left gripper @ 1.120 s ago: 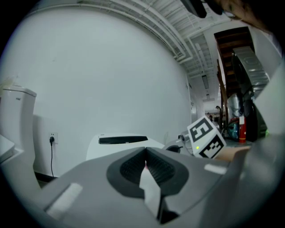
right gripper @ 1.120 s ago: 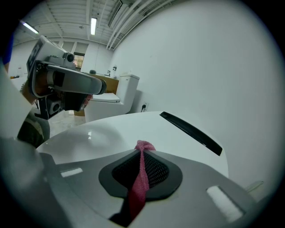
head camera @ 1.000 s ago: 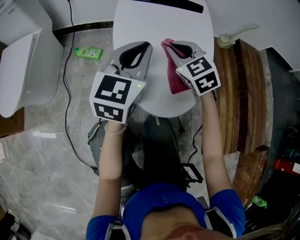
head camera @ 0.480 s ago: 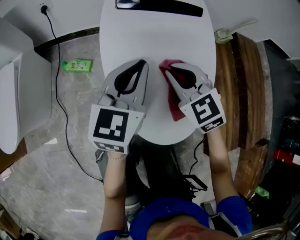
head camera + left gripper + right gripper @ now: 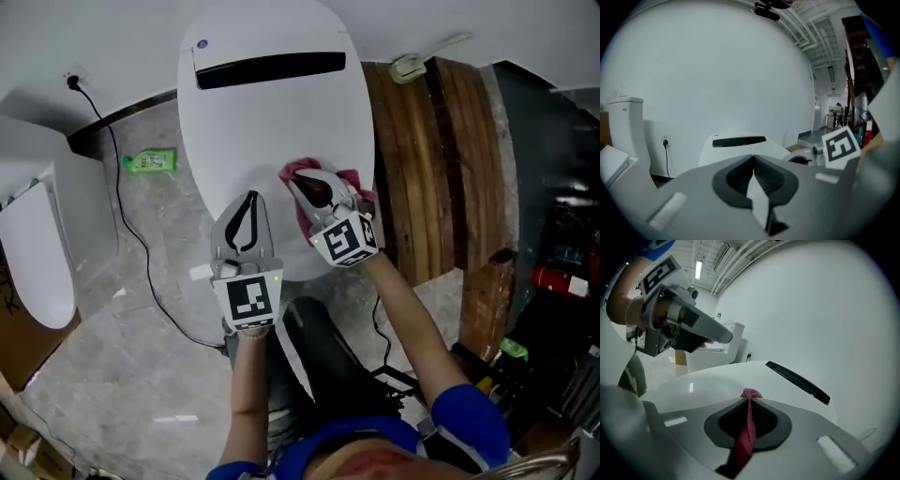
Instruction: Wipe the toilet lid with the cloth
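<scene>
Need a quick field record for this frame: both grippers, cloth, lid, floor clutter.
left gripper: jaws together, nothing between them; over the front part of the lid; contact with it cannot be told
right gripper: jaws shut on the cloth, over the lid's right side
cloth: pink, pinched between the right jaws, the rest lying on the lid under them
toilet lid: white, closed
floor: green bottle left of the toilet; black cord running from a wall socket
</scene>
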A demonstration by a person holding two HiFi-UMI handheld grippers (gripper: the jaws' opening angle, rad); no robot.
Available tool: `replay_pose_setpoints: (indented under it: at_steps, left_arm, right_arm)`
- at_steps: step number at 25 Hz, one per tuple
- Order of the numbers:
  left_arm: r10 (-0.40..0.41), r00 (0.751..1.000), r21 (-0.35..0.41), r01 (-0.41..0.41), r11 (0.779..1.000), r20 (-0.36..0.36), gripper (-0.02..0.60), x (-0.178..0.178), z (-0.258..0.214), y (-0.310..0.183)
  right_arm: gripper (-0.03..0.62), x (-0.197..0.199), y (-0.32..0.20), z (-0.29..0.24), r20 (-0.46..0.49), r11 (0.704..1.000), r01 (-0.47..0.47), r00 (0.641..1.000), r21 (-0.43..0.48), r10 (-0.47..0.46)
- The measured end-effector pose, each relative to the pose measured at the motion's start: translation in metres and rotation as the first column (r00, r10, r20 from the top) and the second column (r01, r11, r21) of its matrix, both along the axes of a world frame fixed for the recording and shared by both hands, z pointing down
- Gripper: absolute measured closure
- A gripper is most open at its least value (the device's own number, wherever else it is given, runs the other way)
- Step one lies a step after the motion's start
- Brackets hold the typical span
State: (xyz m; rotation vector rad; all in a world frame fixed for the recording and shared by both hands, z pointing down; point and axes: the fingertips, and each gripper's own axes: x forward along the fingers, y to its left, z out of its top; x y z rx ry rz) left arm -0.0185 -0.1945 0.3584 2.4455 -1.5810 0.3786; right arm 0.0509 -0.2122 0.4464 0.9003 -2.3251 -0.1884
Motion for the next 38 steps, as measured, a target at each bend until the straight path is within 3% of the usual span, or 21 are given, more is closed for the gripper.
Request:
replay_pose_setpoints:
  at_steps: [3, 7, 11, 16, 21, 23, 30, 38]
  left_arm:
    - [0.001, 1.000, -0.010, -0.002, 1.000, -0.030, 0.580, 0.003, -0.051, 0.018]
    - [0.024, 0.998, -0.050, -0.027, 0.998, -0.061, 0.580, 0.002, -0.115, 0.037]
    - [0.005, 0.998, -0.024, -0.007, 1.000, -0.069, 0.580, -0.002, -0.205, 0.048]
    - [0.044, 0.993, 0.081, -0.036, 0.996, -0.106, 0.580, -0.007, -0.350, 0.053]
    - [0.123, 0.987, 0.159, -0.105, 0.982, -0.108, 0.580, -0.016, -0.451, 0.056]
    - [0.171, 0.979, 0.170, -0.151, 0.974, -0.112, 0.580, -0.014, -0.473, 0.061]
    - [0.295, 0.944, 0.278, -0.248, 0.928, -0.145, 0.580, -0.003, -0.530, 0.080]
    - [0.254, 0.954, 0.256, -0.208, 0.944, -0.162, 0.580, -0.026, -0.528, 0.098]
  right_arm:
    - [0.580, -0.001, 0.010, -0.039, 0.103, 1.000, -0.020, 0.994, -0.011, 0.021]
    - [0.580, -0.001, 0.023, -0.142, 0.247, 0.996, -0.093, 0.965, -0.003, 0.091]
    - [0.579, -0.003, 0.032, -0.271, 0.297, 0.994, -0.059, 0.955, 0.093, 0.029]
    - [0.579, -0.008, 0.059, -0.437, 0.384, 0.984, -0.053, 0.923, 0.170, -0.017]
    - [0.577, -0.012, 0.075, -0.550, 0.422, 0.975, -0.085, 0.906, 0.205, -0.009]
    - [0.577, -0.011, 0.083, -0.576, 0.465, 0.973, -0.128, 0.885, 0.193, 0.024]
    - [0.578, -0.015, 0.112, -0.634, 0.525, 0.950, -0.161, 0.851, 0.267, -0.004]
    - [0.577, -0.031, 0.122, -0.639, 0.533, 0.951, -0.186, 0.846, 0.247, 0.026]
